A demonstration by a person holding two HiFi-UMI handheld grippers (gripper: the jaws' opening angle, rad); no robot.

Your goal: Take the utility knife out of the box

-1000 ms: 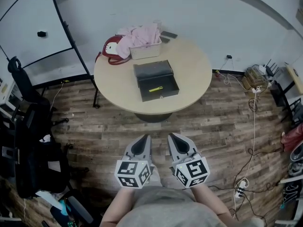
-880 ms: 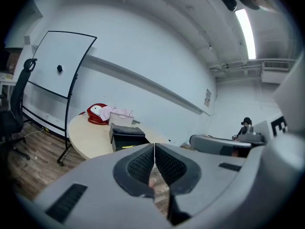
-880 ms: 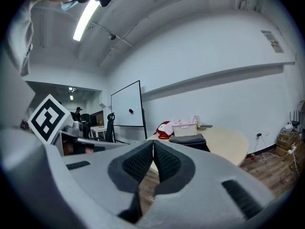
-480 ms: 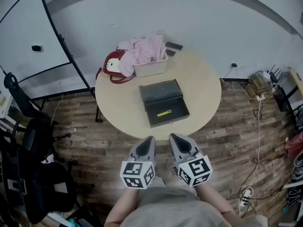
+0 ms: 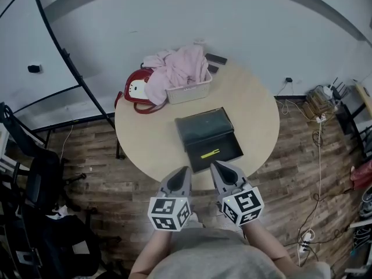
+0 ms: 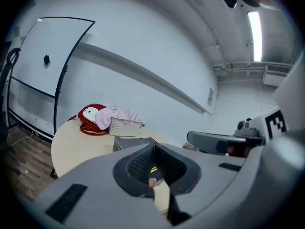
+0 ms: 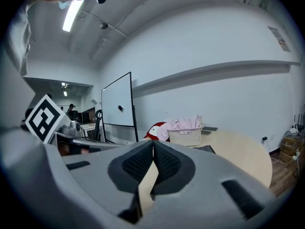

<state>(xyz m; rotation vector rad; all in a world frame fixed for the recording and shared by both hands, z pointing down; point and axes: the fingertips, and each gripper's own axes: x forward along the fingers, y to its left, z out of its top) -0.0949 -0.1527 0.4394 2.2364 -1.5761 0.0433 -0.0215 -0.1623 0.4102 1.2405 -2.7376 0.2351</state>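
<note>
An open black box (image 5: 208,137) lies on the round beige table (image 5: 145,144), its lid tipped back. The yellow utility knife (image 5: 210,153) rests inside the box, near its front. Both grippers are held side by side at the table's near edge, pointing toward the box. The left gripper (image 5: 185,170) is shut and holds nothing. The right gripper (image 5: 215,165) is also shut and empty, its tip just short of the box front. In the left gripper view, the box (image 6: 129,142) shows beyond the left gripper (image 6: 154,146). The right gripper (image 7: 153,143) has its pads pressed together.
A white basket (image 5: 190,90) of pink clothes and a red bag (image 5: 131,89) sit at the table's far side, with flat dark devices (image 5: 216,58) behind. A whiteboard (image 5: 35,45) and black chairs (image 5: 35,185) stand at the left. Cables (image 5: 317,150) run along the floor at the right.
The person has walked up to the table. Both grippers, still shut, went from over bare floor to the table's near edge, and the box now lies just ahead of them.
</note>
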